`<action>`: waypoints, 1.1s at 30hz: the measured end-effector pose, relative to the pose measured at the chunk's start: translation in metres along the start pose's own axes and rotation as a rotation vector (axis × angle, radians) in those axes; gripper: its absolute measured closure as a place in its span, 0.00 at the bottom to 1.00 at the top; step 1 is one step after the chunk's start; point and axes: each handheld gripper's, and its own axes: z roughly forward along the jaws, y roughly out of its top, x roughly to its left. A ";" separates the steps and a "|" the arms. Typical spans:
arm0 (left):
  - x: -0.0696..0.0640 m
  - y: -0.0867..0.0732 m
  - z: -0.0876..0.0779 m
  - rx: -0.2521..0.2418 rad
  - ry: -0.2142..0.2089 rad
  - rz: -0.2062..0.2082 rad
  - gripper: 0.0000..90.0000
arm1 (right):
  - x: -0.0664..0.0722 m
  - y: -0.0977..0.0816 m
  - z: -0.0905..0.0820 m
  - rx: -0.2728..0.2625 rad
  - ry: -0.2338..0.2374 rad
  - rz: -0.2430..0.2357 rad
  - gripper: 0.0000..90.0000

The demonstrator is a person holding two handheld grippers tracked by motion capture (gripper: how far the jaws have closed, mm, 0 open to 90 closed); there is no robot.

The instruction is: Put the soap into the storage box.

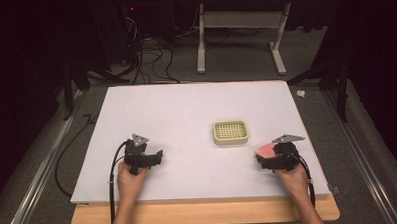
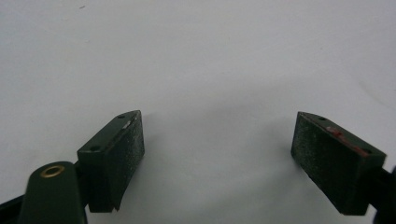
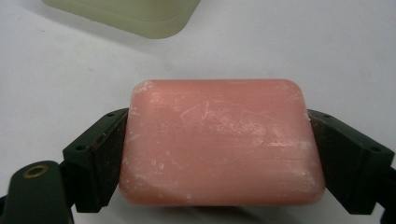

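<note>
A pink bar of soap (image 3: 219, 142) sits between the two black jaws of my right gripper (image 3: 217, 154), which press on its two short sides. In the high view the soap (image 1: 265, 150) shows at the front of the right gripper (image 1: 270, 157), low over the white table top near its front right. A pale green soap dish (image 1: 230, 132) with a grid insert stands a short way up and left of it; its corner (image 3: 126, 16) shows in the right gripper view. My left gripper (image 1: 155, 158) (image 2: 217, 149) rests at the front left, jaws wide apart over bare board.
The white board (image 1: 186, 107) lies on a wooden table whose front edge (image 1: 205, 214) shows below it. Metal rails run along both sides. Cables and a white stand's legs (image 1: 239, 45) lie on the floor beyond the far edge.
</note>
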 end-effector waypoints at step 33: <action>0.000 0.000 0.000 -0.001 0.000 0.000 0.20 | 0.004 0.007 -0.013 -0.066 0.039 0.029 0.15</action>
